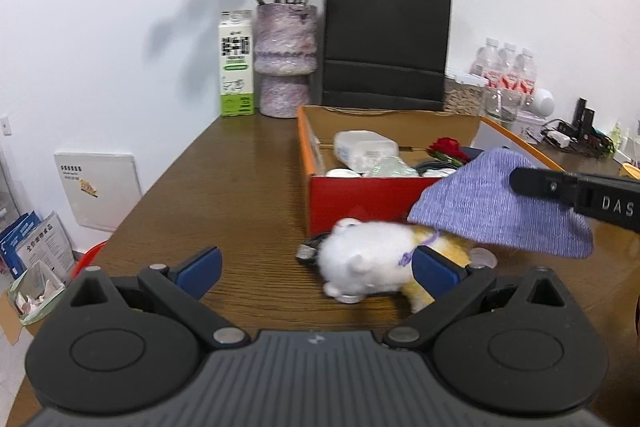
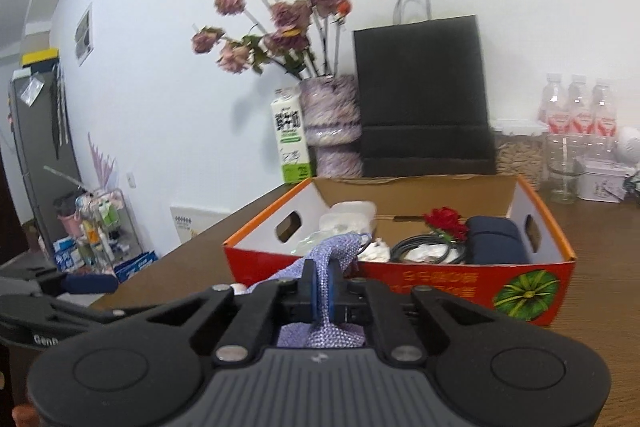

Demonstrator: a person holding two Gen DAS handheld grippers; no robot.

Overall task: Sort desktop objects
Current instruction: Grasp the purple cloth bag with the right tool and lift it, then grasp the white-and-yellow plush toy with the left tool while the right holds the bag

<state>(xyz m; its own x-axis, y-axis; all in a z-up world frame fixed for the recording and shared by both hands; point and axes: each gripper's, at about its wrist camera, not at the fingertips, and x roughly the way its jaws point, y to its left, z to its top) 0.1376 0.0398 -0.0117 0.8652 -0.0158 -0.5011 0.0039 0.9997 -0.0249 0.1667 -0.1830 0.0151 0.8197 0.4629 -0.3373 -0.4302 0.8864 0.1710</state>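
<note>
Right gripper (image 2: 322,285): jaws closed on a lilac cloth (image 2: 320,337), which is pinched between the blue pads and bunches both ahead of and behind them. In the left wrist view the same cloth (image 1: 500,203) hangs as a wide sheet from the black fingers, raised off the tabletop (image 1: 224,195) and draped over the near right corner of the box.

Left gripper (image 1: 316,269): jaws wide open, nothing between them; a white and yellow plush toy (image 1: 372,263) lies on the tabletop just ahead, near the right pad.

Red cardboard box (image 2: 400,279): open top, standing toward the far edge of the tabletop; holds a white container (image 2: 352,217), a red flower (image 2: 444,221), a coil of black cable (image 2: 424,247) and a dark blue pouch (image 2: 496,239).

Along the far edge by the wall: a milk carton (image 1: 237,63), a purple vase (image 1: 285,61) of dried roses, a black paper bag (image 1: 386,39), water bottles (image 1: 506,67)
</note>
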